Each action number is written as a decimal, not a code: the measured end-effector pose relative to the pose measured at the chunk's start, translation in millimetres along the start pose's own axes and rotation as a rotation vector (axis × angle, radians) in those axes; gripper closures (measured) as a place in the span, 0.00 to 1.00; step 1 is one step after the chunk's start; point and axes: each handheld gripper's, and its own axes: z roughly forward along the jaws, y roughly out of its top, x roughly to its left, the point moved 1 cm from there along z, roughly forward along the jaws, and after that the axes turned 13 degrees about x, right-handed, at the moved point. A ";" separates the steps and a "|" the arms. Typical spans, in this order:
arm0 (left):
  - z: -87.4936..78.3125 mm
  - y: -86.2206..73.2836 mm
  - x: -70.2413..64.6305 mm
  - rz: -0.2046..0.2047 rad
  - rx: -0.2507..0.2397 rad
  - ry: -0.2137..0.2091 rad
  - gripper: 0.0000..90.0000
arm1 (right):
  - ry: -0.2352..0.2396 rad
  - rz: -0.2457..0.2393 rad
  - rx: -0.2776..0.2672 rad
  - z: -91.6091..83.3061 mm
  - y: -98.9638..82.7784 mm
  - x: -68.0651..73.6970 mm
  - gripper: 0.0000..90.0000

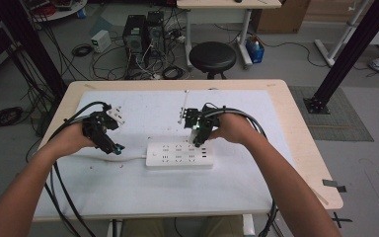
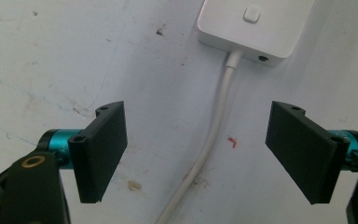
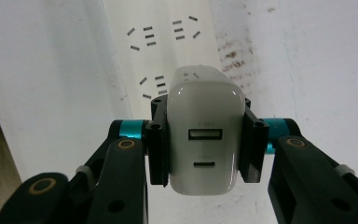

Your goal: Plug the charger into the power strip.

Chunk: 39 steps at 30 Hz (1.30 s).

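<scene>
Right hand-held gripper (image 3: 204, 140) pinching charger (image 3: 204, 135), just above strip (image 3: 163, 42); left hand-held gripper (image 2: 196, 154) spread, straddling cord (image 2: 216, 126). Line prongs, probably hidden underneath, over socket slots; press straight down, no tilt.

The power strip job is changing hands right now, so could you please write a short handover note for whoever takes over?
Right gripper: shut on the white USB charger, held above the power strip near its right end.
Left gripper: open, nothing held, its jaws either side of the strip's cable at the strip's left end.
Done: charger picked up and brought over the sockets.
Left: seat the charger in a socket, probably steadying the strip with the left gripper, then release.
</scene>
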 end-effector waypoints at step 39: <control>13.8 -12.8 7.8 -0.063 -0.033 -0.015 0.23 | 0.008 -0.089 0.071 34.9 20.3 -9.4 0.69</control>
